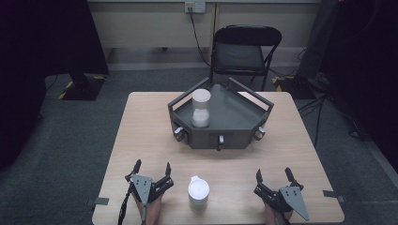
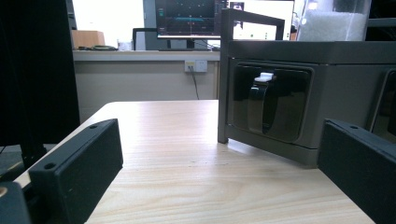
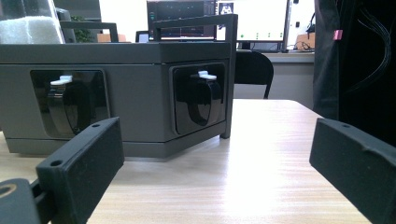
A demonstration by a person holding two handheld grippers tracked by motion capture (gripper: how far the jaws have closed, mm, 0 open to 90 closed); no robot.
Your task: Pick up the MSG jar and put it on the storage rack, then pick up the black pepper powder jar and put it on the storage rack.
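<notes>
Between spread jaws — white cup, untouched

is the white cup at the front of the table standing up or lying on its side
Upright. In the high view the white cup stands on its base on the table between both open grippers, its round top facing up.

Looked down from above onto the table; gripper views sat low at tabletop, facing the shared grey tray nearby.
</notes>
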